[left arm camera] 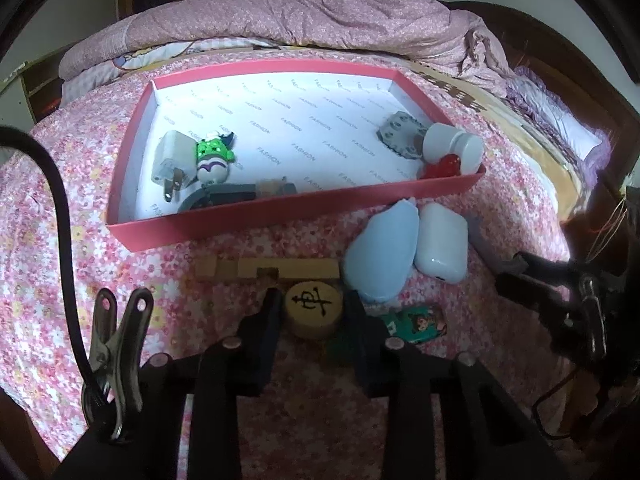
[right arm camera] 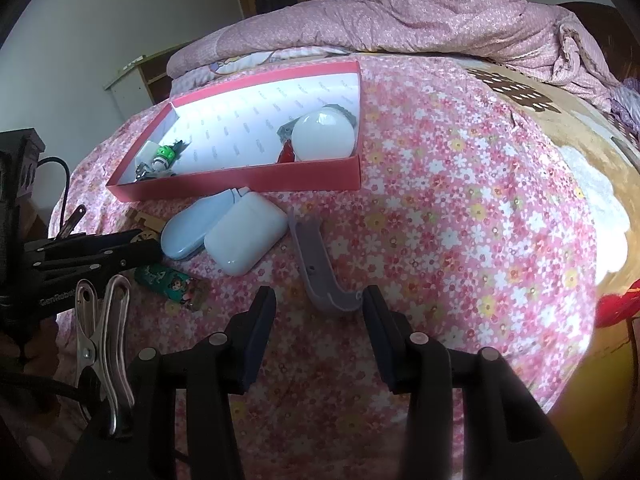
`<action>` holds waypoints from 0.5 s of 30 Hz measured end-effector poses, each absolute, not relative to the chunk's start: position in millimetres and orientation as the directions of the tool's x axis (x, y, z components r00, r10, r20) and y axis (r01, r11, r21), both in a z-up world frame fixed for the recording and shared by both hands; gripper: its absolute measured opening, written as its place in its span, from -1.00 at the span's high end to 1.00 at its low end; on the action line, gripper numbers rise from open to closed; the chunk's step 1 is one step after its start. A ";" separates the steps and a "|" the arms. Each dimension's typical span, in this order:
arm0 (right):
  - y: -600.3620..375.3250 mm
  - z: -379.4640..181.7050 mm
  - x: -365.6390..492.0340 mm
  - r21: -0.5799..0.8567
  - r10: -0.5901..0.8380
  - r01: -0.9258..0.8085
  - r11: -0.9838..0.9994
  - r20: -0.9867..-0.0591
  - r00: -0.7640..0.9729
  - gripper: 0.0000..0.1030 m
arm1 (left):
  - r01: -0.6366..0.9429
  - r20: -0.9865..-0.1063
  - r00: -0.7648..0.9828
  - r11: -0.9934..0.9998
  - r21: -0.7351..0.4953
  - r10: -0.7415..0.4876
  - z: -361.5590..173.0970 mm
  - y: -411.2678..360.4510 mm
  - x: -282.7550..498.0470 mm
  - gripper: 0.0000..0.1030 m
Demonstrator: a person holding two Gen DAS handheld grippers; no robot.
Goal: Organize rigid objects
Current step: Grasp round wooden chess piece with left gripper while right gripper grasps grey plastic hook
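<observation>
A red shallow box (left arm camera: 256, 216) (right arm camera: 248, 182) lies on the flowered bed. In it are a white plug (left arm camera: 172, 160), a green toy (left arm camera: 214, 156), a grey bracket (left arm camera: 224, 196), a white bulb (left arm camera: 456, 146) (right arm camera: 322, 136) and a grey plate (left arm camera: 400, 132). My left gripper (left arm camera: 314, 304) has its fingers around a round wooden chess piece (left arm camera: 314, 312), close to both sides of it. My right gripper (right arm camera: 320, 300) is open, with the curved end of a grey hook (right arm camera: 320, 268) between its fingertips. It also shows at the right edge of the left wrist view (left arm camera: 520, 268).
In front of the box lie a pale blue case (left arm camera: 380, 256) (right arm camera: 192, 228), a white case (left arm camera: 442, 246) (right arm camera: 244, 236), wooden blocks (left arm camera: 272, 268) and a green printed lighter (left arm camera: 416, 320) (right arm camera: 172, 284). A rumpled pink quilt (left arm camera: 320, 24) lies behind the box.
</observation>
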State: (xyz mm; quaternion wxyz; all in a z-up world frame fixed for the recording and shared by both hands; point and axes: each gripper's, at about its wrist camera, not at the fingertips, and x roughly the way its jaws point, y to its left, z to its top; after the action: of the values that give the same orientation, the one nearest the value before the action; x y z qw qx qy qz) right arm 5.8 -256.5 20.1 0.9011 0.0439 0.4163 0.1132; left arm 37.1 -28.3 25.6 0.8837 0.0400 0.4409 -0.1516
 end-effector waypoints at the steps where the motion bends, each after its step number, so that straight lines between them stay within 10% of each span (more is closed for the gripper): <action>1: -256.9 19.9 6.0 0.174 0.241 -0.167 0.970 -0.741 0.627 0.10 | 0.297 -0.791 0.573 0.954 -0.044 -0.215 26.3 -26.9 36.1 0.36; 15: -247.3 18.4 19.5 0.157 0.247 -0.197 0.968 -0.740 0.626 0.10 | 0.265 -0.764 0.632 0.963 0.052 -0.133 12.6 -10.7 18.8 0.28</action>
State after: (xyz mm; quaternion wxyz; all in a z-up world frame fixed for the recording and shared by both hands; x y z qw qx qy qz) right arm 19.5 -247.3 18.4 0.9011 0.0303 0.4145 0.1234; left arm 18.8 -10.7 12.6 0.8997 0.0798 0.4146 -0.1106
